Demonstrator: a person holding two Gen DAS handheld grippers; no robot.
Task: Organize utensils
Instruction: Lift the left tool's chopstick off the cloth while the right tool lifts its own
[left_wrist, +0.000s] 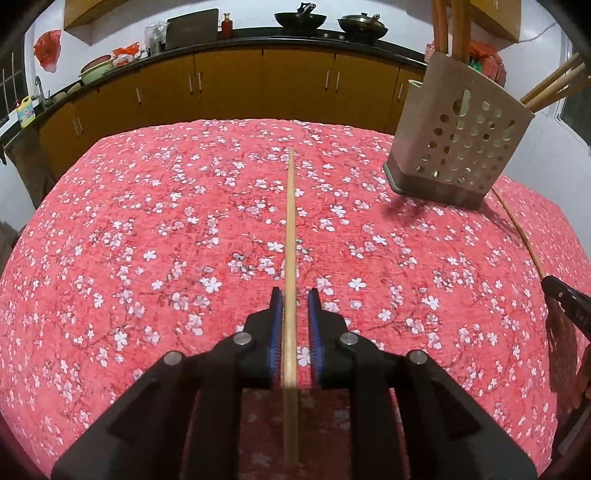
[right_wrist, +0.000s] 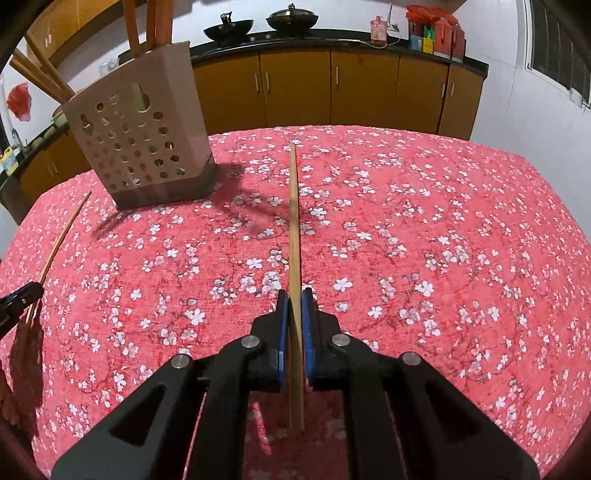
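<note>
A beige perforated utensil holder (left_wrist: 458, 147) (right_wrist: 144, 144) stands on the red floral tablecloth with several wooden utensils in it. In the left wrist view a wooden chopstick (left_wrist: 290, 229) lies between the fingers of my left gripper (left_wrist: 295, 295); the jaws stand apart with gaps either side of it. In the right wrist view my right gripper (right_wrist: 295, 295) is shut on another wooden chopstick (right_wrist: 294, 221), which points forward over the cloth. Each view shows the other gripper's chopstick at its edge, in the left wrist view (left_wrist: 517, 229) and in the right wrist view (right_wrist: 59, 240).
The table (left_wrist: 147, 221) is covered by the red cloth with white blossoms. Yellow kitchen cabinets (left_wrist: 229, 85) with a black counter run behind it, carrying woks (left_wrist: 299, 18), bottles and bags. The holder stands toward the table's far side.
</note>
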